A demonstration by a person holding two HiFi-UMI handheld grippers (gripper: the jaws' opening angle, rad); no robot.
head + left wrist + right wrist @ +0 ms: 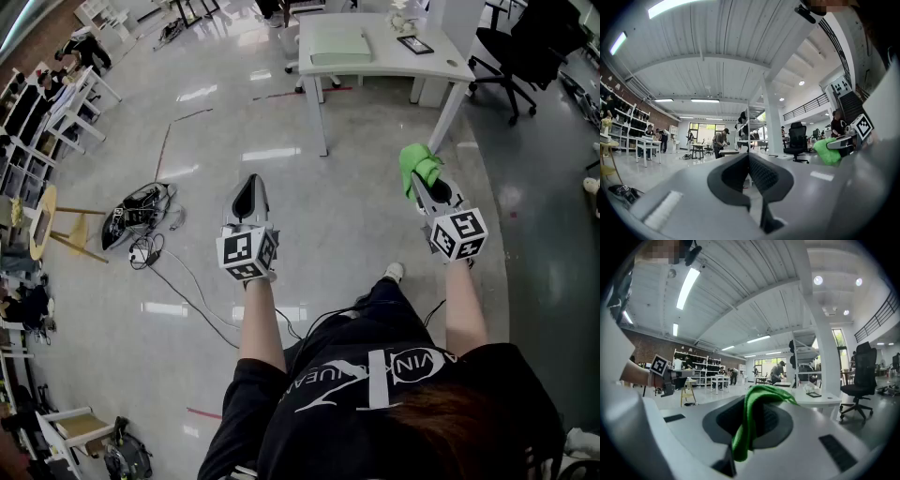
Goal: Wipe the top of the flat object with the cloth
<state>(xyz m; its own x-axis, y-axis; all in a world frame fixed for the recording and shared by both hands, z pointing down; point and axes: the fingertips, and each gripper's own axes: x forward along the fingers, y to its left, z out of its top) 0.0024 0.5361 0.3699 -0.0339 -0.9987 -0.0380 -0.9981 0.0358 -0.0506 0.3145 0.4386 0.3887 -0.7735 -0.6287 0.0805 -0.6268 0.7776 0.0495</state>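
A pale green flat object [339,44] lies on the white table [375,64] far ahead of me. My right gripper [422,183] is held up in the air, shut on a green cloth [418,167] that bunches over its tips. In the right gripper view the cloth [749,420] hangs down between the jaws. My left gripper [249,183] is also raised, to the left, with its jaws closed together and nothing in them [749,164]. Both grippers are well short of the table.
A small dark tablet [414,44] also lies on the table. A black office chair [520,47] stands to its right. Cables and a pile of gear [139,214] lie on the floor at left, beside shelving and stools [37,220].
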